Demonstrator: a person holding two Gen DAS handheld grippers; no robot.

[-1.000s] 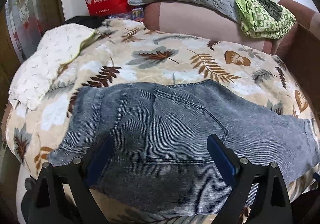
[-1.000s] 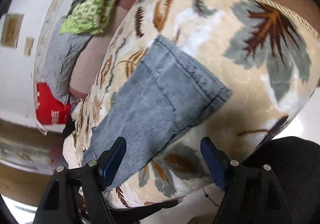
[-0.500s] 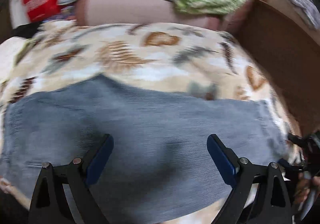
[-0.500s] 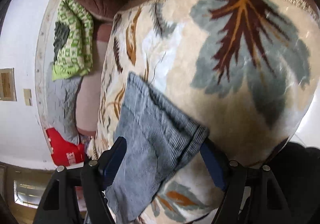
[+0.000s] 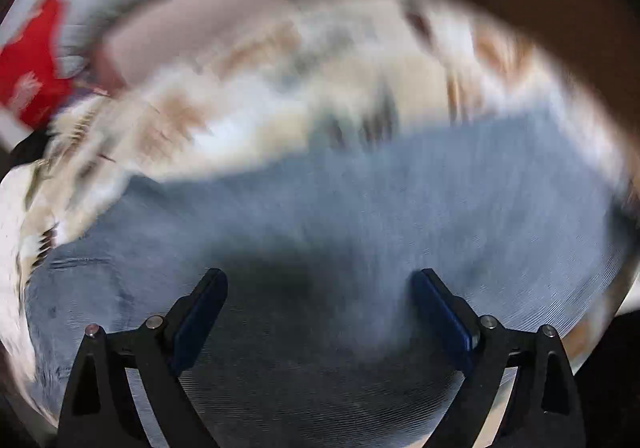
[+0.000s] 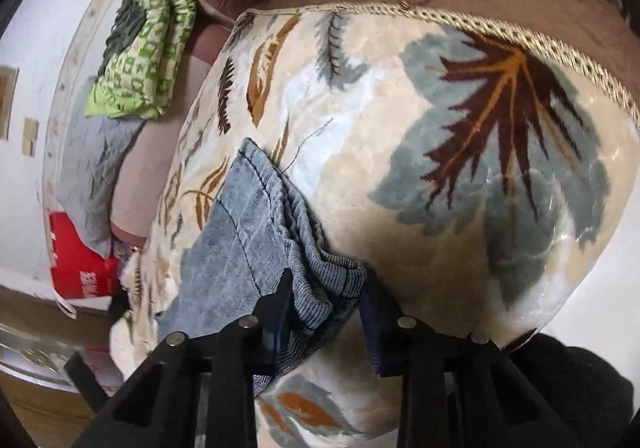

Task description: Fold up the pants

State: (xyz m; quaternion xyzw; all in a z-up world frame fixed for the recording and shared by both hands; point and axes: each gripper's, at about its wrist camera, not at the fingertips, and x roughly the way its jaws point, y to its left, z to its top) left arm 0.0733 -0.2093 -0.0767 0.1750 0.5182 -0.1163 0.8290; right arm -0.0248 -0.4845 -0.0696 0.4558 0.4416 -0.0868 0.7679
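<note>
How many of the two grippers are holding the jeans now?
1. The right gripper pinches the bunched hem of the jeans. The left gripper is open above the jeans, gripping nothing.

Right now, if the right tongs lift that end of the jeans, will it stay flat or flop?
Probably flop: the jeans already bunch into soft ridges where the right tongs pinch the hem. The denim looks fairly thick, so it may hang heavily. It likely drags rather than slides on the plush blanket.
</note>
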